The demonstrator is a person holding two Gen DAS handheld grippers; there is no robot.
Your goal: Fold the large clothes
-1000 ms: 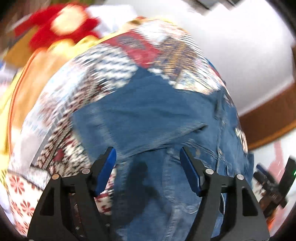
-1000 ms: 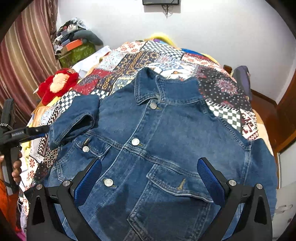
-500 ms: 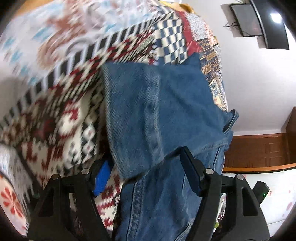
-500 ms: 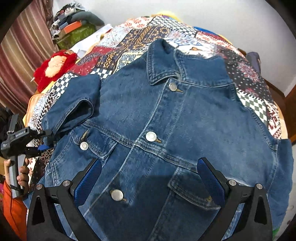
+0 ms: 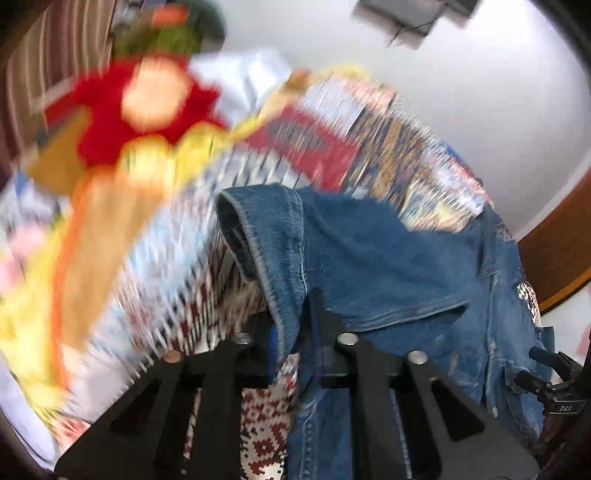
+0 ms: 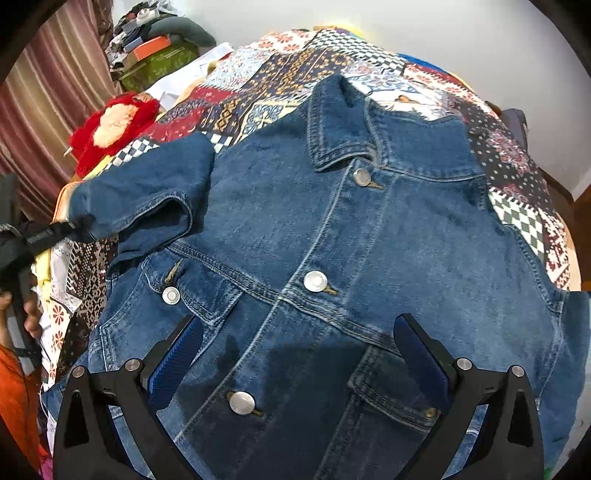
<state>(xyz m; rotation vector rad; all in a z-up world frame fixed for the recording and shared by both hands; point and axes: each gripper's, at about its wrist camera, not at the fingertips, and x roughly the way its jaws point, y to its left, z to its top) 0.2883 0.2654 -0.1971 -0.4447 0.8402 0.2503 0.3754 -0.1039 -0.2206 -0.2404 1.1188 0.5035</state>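
White walls (image 6: 424, 22) closed in the room, with a striped curtain (image 6: 44, 110) along one side and a bed under a patchwork quilt (image 6: 280, 70) filling most of both views. On the quilt lay a denim jacket (image 6: 369, 240), front up, buttoned, collar towards the far wall. Its short sleeve (image 6: 147, 195) on the curtain side was raised off the quilt and pulled across towards the jacket's chest. A red plush toy (image 6: 110, 129) sat near the bed's edge beyond that sleeve. The left gripper (image 5: 291, 339) had just been closing its jaws, which were clenched on the sleeve's hem, denim bunched between them. The right gripper (image 6: 295, 354) hovered above the jacket's lower front with its jaws spread wide and released, nothing in them.
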